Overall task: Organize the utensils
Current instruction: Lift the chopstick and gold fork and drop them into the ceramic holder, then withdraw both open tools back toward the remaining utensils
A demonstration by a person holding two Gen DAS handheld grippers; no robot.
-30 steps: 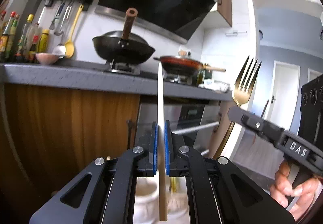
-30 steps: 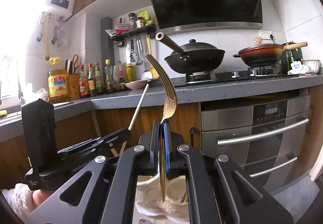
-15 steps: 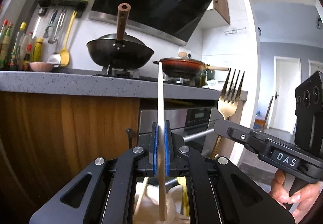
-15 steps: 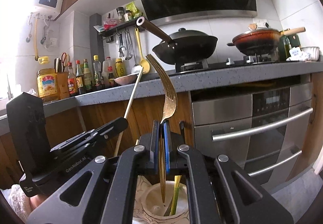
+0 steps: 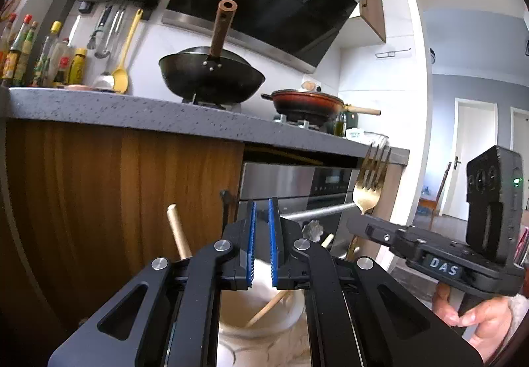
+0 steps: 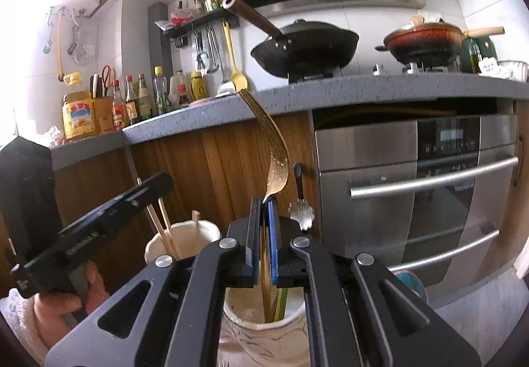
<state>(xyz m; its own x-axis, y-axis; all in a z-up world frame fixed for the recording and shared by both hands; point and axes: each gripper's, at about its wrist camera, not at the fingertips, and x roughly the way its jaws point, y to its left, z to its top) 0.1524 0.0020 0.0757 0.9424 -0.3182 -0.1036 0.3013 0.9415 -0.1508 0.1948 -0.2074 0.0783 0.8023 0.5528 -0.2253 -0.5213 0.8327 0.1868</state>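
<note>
Right gripper (image 6: 264, 241), lower centre, clamps a gold fork (image 6: 276, 155) between its jaws, handle dipping into a white cup (image 6: 264, 330) below. Left gripper (image 5: 261, 241) jaws parted, empty, above a cup holding chopsticks (image 5: 264, 309).

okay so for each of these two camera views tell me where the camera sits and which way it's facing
Left wrist: rides the left hand-held gripper, jaws open and empty, low before the wooden cabinet, over a cream ceramic holder with wooden chopsticks; the person's right hand shows.
Right wrist: rides the right hand-held gripper, shut on a gold metal fork reaching into a white patterned ceramic cup; the left hand shows.
Shared: black wok, red pan, steel oven, fork, each other's gripper.
</note>
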